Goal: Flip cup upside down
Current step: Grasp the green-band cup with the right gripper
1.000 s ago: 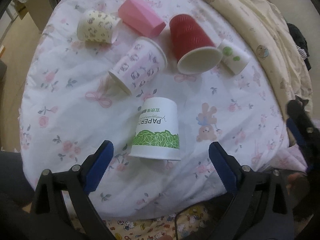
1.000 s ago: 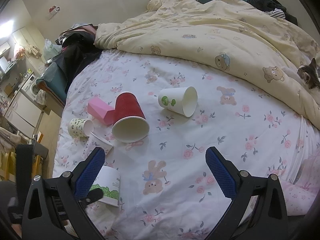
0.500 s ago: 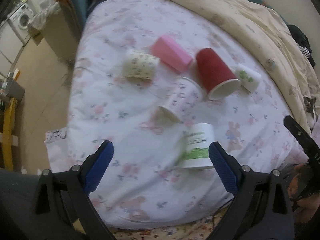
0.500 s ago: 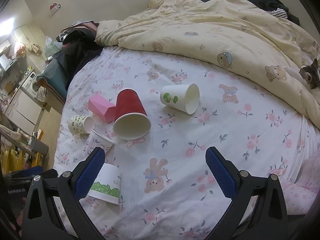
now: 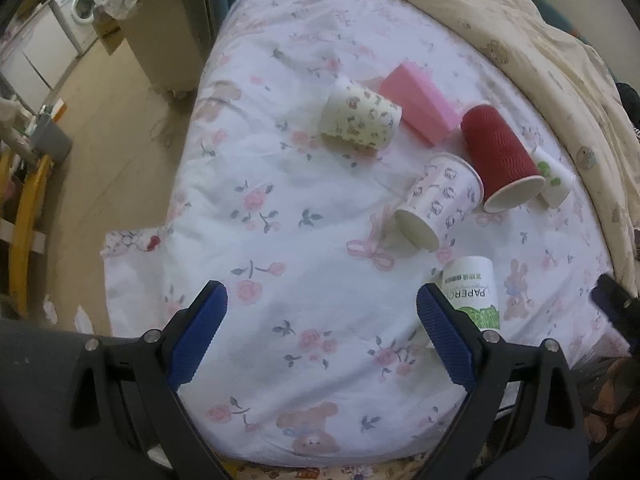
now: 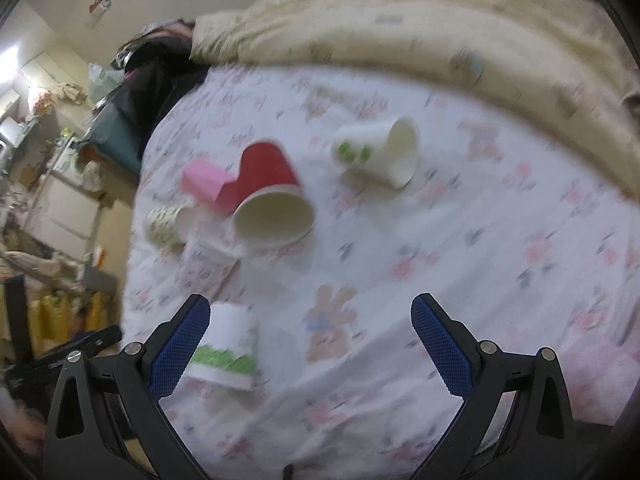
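Several paper cups lie on a floral bed sheet. A white cup with a green band [image 5: 476, 292] [image 6: 228, 348] stands upside down near the bed's front edge. A red cup [image 5: 498, 160] [image 6: 272, 204], a pink-print cup [image 5: 440, 200], a yellow-print cup [image 5: 360, 120] [image 6: 166, 224] and a white cup with green dots [image 5: 554, 180] [image 6: 376, 152] lie on their sides. My left gripper [image 5: 320, 332] is open and empty, left of the green-band cup. My right gripper [image 6: 308, 344] is open and empty, right of that cup.
A pink box [image 5: 416, 100] [image 6: 204, 180] lies between the yellow-print and red cups. A cream duvet [image 6: 400, 20] covers the far side of the bed. The bed edge drops to the floor on the left [image 5: 100, 140], with furniture and a washing machine [image 5: 80, 12] beyond.
My left gripper has pulled back and swung left, so the green-band cup now sits by its right finger. My right view is blurred from motion and closer to the cups.
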`<action>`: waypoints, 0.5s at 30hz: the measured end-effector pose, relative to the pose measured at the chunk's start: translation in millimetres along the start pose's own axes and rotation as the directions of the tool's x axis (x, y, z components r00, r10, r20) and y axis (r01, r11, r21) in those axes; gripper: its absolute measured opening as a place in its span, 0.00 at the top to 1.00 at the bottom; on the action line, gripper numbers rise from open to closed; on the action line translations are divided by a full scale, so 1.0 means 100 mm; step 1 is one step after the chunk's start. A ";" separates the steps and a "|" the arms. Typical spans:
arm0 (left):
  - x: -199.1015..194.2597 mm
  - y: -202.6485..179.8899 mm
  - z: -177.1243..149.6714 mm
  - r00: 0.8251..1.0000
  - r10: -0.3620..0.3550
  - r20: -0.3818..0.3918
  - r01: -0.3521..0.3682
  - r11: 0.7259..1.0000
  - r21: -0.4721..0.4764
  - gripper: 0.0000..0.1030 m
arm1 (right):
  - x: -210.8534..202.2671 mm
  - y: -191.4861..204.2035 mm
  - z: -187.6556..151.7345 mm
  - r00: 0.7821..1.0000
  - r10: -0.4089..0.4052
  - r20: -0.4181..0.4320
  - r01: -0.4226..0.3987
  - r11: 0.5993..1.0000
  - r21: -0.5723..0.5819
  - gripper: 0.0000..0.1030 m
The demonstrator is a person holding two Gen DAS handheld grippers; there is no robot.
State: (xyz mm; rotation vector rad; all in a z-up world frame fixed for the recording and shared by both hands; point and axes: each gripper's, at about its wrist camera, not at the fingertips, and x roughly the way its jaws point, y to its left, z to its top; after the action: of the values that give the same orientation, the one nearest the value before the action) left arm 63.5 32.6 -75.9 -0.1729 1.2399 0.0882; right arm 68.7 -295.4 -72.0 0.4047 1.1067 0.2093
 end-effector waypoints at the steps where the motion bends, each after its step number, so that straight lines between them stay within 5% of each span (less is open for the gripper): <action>1: -0.01 -0.01 0.01 1.000 0.005 0.004 -0.005 1.000 0.005 0.09 | 0.08 0.02 0.00 0.998 0.032 -0.046 -0.032 0.999 0.010 0.02; 3: 0.00 -0.02 0.01 1.000 -0.005 -0.004 0.005 1.000 0.003 0.09 | 0.24 0.08 0.00 0.985 0.084 -0.150 -0.082 0.996 0.021 0.08; 6: 0.00 -0.05 0.01 1.000 -0.019 -0.011 0.019 1.000 0.008 0.09 | 0.61 0.17 -0.03 0.932 0.180 -0.315 -0.154 0.982 0.106 0.15; 8: -0.03 -0.07 0.01 1.000 -0.022 -0.001 0.022 1.000 0.015 0.09 | 0.82 0.22 -0.06 0.901 0.220 -0.373 -0.174 0.973 0.152 0.21; 15: -0.01 -0.07 0.02 1.000 -0.010 -0.003 0.011 1.000 0.021 0.09 | 1.38 0.30 -0.14 0.856 0.222 -0.467 -0.135 0.968 0.212 0.24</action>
State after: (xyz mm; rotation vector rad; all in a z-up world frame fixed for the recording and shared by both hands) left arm 65.7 25.8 -73.7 -0.1610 1.2418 0.0657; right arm 117.8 -215.2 -178.1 0.6343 1.5963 0.3988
